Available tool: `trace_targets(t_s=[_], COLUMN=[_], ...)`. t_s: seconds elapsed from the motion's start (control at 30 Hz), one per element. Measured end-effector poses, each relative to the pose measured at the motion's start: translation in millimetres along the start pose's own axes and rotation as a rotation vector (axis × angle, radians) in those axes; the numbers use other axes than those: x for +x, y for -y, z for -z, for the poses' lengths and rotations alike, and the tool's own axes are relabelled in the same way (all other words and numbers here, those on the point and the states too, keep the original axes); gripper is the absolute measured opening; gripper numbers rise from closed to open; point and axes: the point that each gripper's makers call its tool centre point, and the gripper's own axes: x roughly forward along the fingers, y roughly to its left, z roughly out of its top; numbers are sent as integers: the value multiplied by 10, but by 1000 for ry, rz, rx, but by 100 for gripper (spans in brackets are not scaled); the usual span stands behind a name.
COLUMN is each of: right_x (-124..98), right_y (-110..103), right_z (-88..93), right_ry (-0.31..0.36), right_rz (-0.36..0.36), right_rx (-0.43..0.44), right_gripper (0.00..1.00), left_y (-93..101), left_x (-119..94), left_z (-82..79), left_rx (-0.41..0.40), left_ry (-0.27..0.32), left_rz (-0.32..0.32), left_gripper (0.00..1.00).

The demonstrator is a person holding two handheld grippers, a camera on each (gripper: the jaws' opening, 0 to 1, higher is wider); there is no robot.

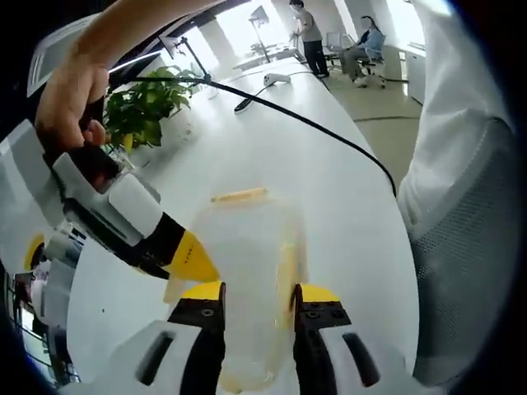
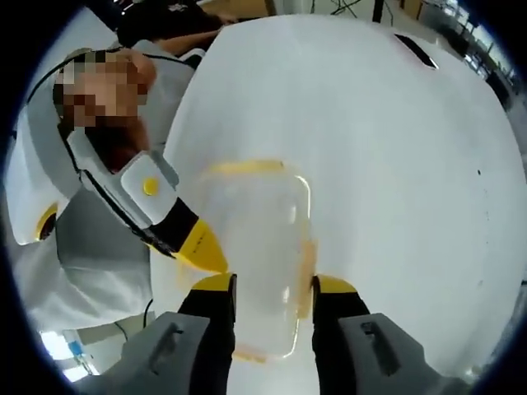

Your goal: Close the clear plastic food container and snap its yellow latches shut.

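The clear plastic food container (image 1: 247,271) lay on the white table (image 1: 329,197), lid apparently seated on the body, and both grippers worked it from opposite ends. In the left gripper view, the left gripper (image 1: 257,303) stood with its two yellow-tipped jaws parted to the container's width, one on each long side and touching or nearly touching it; whether they pressed could not be told. In the right gripper view, the right gripper (image 2: 273,295) stood likewise, jaws parted and bracketing the container (image 2: 255,255) at its own near end. Each view also showed the other gripper coming in from the left with its yellow tip against the container's edge. A yellow latch (image 1: 239,196) lay along the far end in the left gripper view, and a yellow latch (image 2: 243,167) along the far end in the right gripper view; whether either was snapped down could not be told, since the clear plastic blurred the edges. The step in hand was judged to be seating the lid and pressing the latches. To do it well, one gripper should have steadied the container against sliding on the smooth table while the other pressed squarely on the latch's outer lip, downward and inward, until it seated. Off-centre pressure was likely to tip or skate the light container. A black cable (image 1: 313,123) and a potted plant (image 1: 148,107) lay well apart, farther along the table.
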Motion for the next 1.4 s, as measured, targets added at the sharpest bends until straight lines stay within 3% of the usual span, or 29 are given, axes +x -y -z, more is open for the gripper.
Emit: trace_targets(t_s=[0.13,0.33,0.53,0.8,1.0,1.07,1.4], right_x=[2,1,-11,-38,-29,-2,-30], right_y=[0,35,43,102,110,-1,5], right_z=[-3,-6,-2,-15,-28,7,12], right_ry=[17,-31,-31,0,-23,-54,-48], right_rz=[12,42,32,14,9,-55,-53], right_rx=[-12,-2,3,59,53,43,26], right_gripper=[32,32,30,19,20,21,26], left_y=[0,2,0,-7,-6,82,47], left_x=[2,6,11,13,5,-7,5], left_z=[-3,-4,-6,-3,-3,-49,-38], left_rx=[2,-2,0,0,1,12,27], left_ry=[-5,-1,2,6,13,30,19], left_rz=[-1,1,4,8,12,39,2], left_gripper=[25,25,25,25,25,25,26])
